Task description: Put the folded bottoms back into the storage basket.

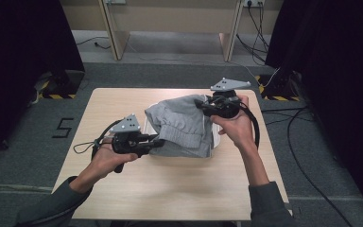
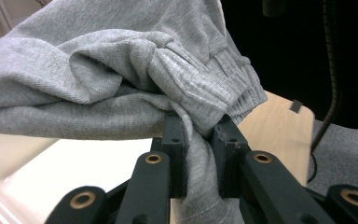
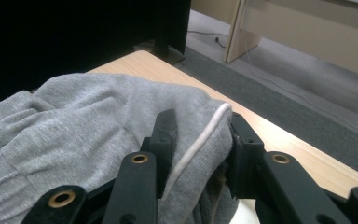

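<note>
Fingers (image 2: 175,149) of the left gripper (image 2: 200,158) are pinching a fold of the grey sweatpants (image 2: 121,74), with the ribbed, gathered band bunching just above the tips and more cloth hanging down between them. On the other side, the right gripper (image 3: 200,144) is clamping its fingers (image 3: 163,140) on another part of the same garment, where a pale cord-like edge is running up along the cloth between them. From the high view the sweatpants (image 1: 182,125) are stretching between the left gripper (image 1: 158,141) and the right gripper (image 1: 199,105), sagging over a white tray (image 1: 213,150) that is lying on the wooden surface (image 1: 170,189) below the fingers. Both hands are holding the grippers above the surface, the left one nearer the person and the right one farther away.
</note>
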`<action>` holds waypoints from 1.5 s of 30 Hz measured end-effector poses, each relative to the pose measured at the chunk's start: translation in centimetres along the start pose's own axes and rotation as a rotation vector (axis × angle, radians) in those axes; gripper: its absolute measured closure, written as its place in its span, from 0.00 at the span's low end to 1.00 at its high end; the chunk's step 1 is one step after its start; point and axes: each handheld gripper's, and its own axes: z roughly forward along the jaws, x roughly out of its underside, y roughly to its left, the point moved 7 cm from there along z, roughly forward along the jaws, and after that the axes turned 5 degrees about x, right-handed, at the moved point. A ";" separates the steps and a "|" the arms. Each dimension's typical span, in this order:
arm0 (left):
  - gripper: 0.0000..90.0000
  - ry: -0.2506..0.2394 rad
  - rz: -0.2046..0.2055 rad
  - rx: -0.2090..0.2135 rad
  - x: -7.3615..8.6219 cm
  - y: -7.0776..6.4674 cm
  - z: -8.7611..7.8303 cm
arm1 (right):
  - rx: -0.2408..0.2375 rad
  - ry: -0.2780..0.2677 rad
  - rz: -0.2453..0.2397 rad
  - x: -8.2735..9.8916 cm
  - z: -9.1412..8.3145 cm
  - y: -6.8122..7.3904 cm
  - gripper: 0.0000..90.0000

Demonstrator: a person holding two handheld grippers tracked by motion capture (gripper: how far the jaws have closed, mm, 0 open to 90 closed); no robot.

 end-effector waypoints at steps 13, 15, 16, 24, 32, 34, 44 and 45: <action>0.85 0.063 -0.071 -0.058 1.3 4.5 3.4 | 0.029 0.083 0.053 1.0 5.8 -2.8 0.76; 0.85 0.070 -0.078 -0.064 1.5 5.0 3.7 | 0.037 0.090 0.058 1.2 6.2 -3.1 0.76; 0.85 0.079 -0.089 -0.076 1.8 5.7 4.1 | 0.047 0.107 0.069 1.7 7.1 -3.6 0.76; 0.85 0.109 -0.110 -0.089 3.1 6.8 5.3 | 0.048 0.147 0.107 3.6 9.7 -4.5 0.76; 0.85 0.164 -0.132 -0.105 4.9 7.7 6.8 | 0.066 0.222 0.118 6.3 12.1 -4.8 0.76; 0.85 0.174 -0.133 -0.107 5.1 7.8 6.9 | 0.067 0.235 0.124 6.8 12.4 -4.7 0.76; 0.82 0.231 -0.155 -0.110 6.2 8.5 7.6 | 0.083 0.305 0.100 8.7 13.7 -4.6 0.76; 0.82 0.236 -0.154 -0.113 6.3 8.6 7.6 | 0.085 0.309 0.095 8.7 13.8 -4.5 0.76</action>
